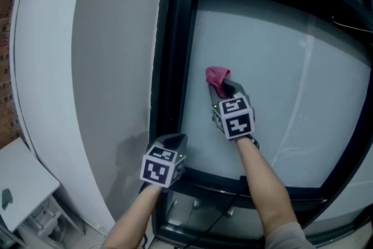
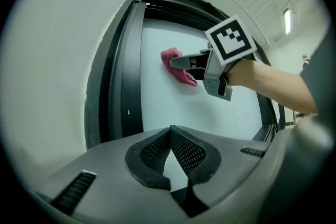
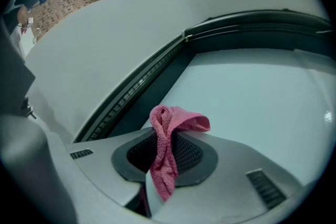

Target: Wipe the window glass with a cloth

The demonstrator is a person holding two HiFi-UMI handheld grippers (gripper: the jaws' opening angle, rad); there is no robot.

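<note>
L gripper sits low by the window's bottom-left corner, jaws pressed together w/ nothing between them, tips near the dark frame. R gripper is further up the pane, pinching the pink cloth, one tail hanging down betw. the pads. Cloth's bunched top sits against the window glass, left of centre, near the frame's left upright. Grey wall off to the left.
</note>
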